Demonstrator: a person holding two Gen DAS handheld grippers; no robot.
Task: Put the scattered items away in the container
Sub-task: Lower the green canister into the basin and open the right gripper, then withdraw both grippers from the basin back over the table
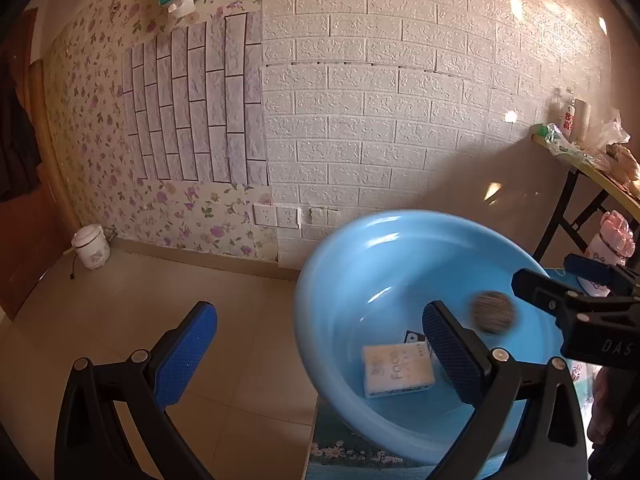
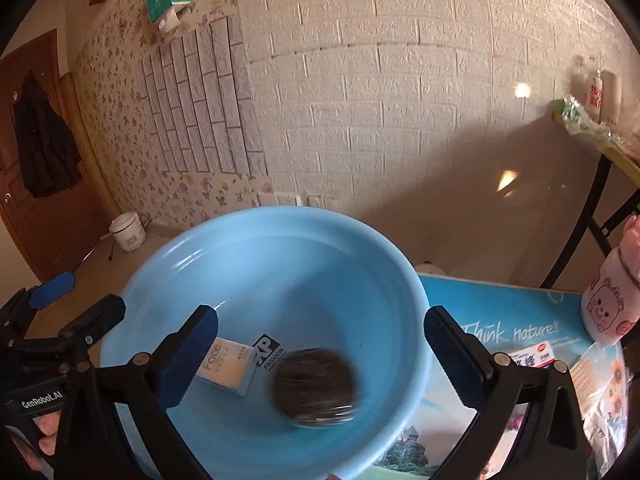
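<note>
only right view shows tabletop [image 2: 500, 360] beside basin [image 2: 280, 232].

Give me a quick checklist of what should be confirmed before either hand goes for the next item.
1. Left gripper fingers wide, nothing between them: ok.
2. Right gripper fingers apart, gripping nothing: ok.
3. Dark round object inside the blue basin: ok; blurred, whether settled: cannot tell.
4. Tissue pack and black-and-white card lying in the basin: ok.
5. Items left on the table, like the small packet: not ok, tidying unfinished.
</note>
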